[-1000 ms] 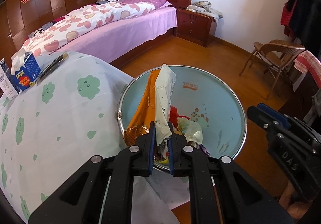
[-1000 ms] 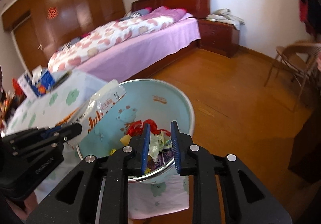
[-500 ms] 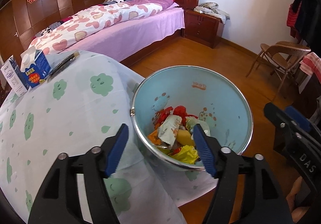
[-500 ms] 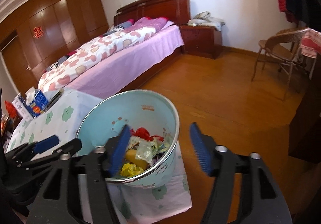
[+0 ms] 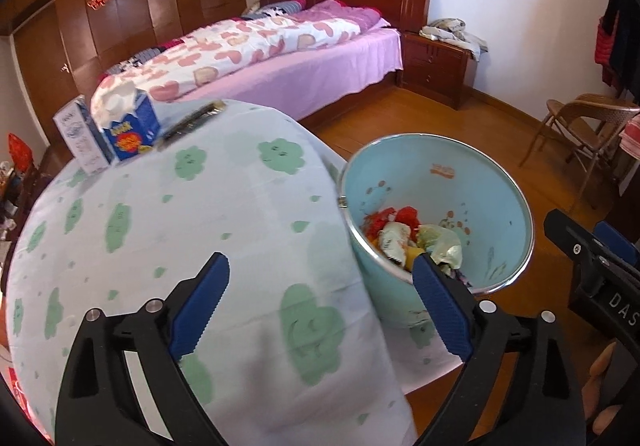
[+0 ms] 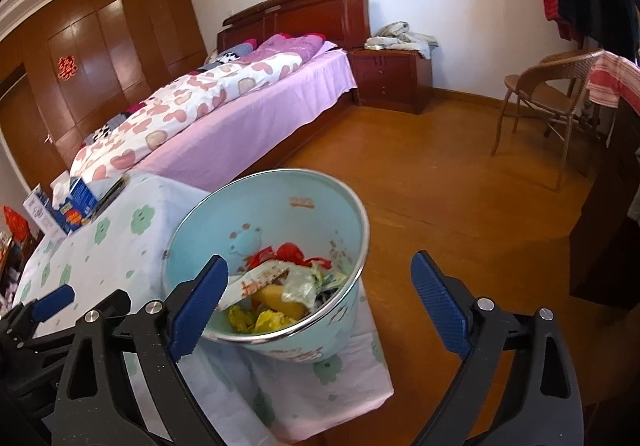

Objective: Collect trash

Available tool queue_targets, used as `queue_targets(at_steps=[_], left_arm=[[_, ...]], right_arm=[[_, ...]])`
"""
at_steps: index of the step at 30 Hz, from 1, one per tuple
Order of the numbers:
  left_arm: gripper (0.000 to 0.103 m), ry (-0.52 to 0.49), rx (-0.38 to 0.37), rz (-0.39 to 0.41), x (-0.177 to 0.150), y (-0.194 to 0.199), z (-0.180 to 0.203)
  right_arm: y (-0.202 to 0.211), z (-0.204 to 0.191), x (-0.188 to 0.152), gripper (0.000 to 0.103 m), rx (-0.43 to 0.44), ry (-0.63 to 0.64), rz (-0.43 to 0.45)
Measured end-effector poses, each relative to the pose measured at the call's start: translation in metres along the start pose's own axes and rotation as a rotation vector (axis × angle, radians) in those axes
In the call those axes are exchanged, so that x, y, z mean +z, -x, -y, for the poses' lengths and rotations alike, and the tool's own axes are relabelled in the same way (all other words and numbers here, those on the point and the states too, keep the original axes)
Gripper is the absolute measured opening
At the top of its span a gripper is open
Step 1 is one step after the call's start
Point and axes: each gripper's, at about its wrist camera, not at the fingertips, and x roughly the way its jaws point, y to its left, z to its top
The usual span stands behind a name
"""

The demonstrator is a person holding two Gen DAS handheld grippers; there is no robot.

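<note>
Opening both our left gripper (image 5: 320,300) and right gripper (image 6: 320,300), we hold nothing between the jaws. Trash (image 6: 280,286) fills the blue bin (image 6: 312,182) at the tablecloth's (image 5: 160,226) corner.

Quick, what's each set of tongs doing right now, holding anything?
Left tongs: opening wide, nothing between them, above the tablecloth.
Right tongs: opening wide, holding nothing, over the bin of trash.

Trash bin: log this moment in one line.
trash bin: holds wrappers | left tongs: opening, empty | right tongs: opening, empty | tablecloth: no trash seen
</note>
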Motion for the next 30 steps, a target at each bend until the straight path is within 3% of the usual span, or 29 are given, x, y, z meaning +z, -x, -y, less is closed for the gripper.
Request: queue_targets(at_steps=[8, 12, 18, 24, 30], left_arm=[[0.097, 0.023, 0.029, 0.093, -0.007, 0.040, -0.022], [0.097, 0.022, 0.055, 0.181, -0.008, 0.067, -0.029], [0.097, 0.040, 0.043, 0.244, -0.005, 0.094, -0.035], [0.097, 0.036, 0.034, 0.290, -0.006, 0.110, -0.035], [0.097, 0.020, 0.047, 0.303, -0.007, 0.112, -0.032]], right_arm=[[0.024, -0.022, -0.013, 0.092, 0.018, 0.020, 0.064], [0.047, -0.037, -0.020, 0.093, 0.002, 0.063, 0.174], [0.080, -0.053, -0.023, 0.097, 0.000, 0.098, 0.304], [0.094, -0.048, -0.013, 0.098, 0.020, 0.072, 0.340], [0.093, -0.047, -0.007, 0.098, 0.017, 0.060, 0.316]])
